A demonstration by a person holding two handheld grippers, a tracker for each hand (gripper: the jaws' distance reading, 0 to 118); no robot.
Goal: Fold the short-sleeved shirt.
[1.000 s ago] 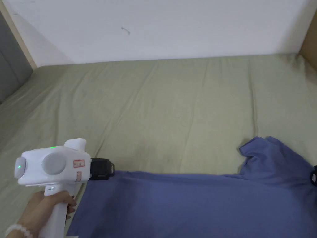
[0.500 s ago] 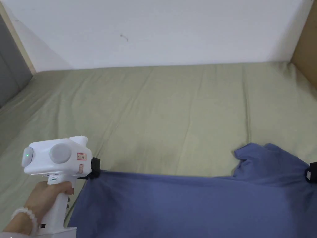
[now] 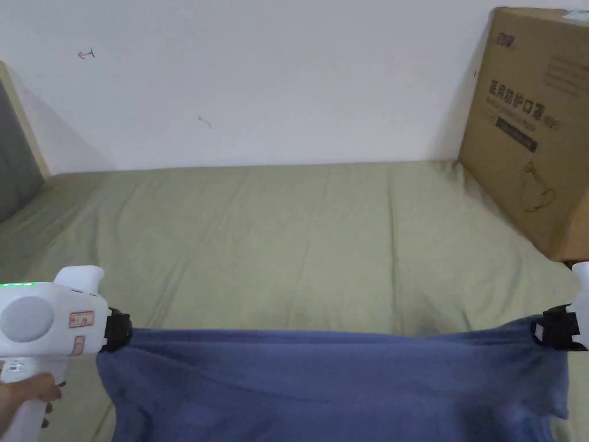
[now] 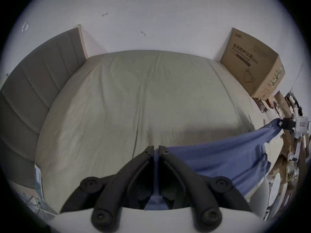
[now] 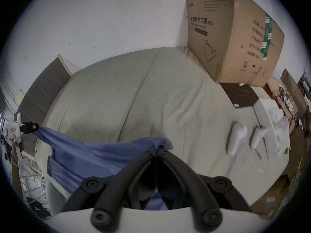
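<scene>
The blue short-sleeved shirt [image 3: 328,385] hangs stretched between two handheld tools, lifted above the near edge of the bed [image 3: 299,242] with its pale green sheet. The top edge of the cloth runs almost straight from one side to the other, sagging slightly in the middle, and the rest drops down out of the head view.

The left gripper [image 3: 118,331] has its jaws pinched together on the shirt's left corner; in its own view [image 4: 156,150] a thin fold of blue fabric is squeezed between the two black jaws. A hand [image 3: 26,397] grips the white handle below. The right gripper [image 3: 546,332] is likewise clamped on the opposite corner, and in its own view [image 5: 156,148] a bunched bit of blue cloth pokes out just past the closed tips.

A large cardboard box [image 3: 535,121] stands on the far right of the bed against the white wall [image 3: 276,75]. A grey padded headboard [image 4: 38,78] rises along the left side
</scene>
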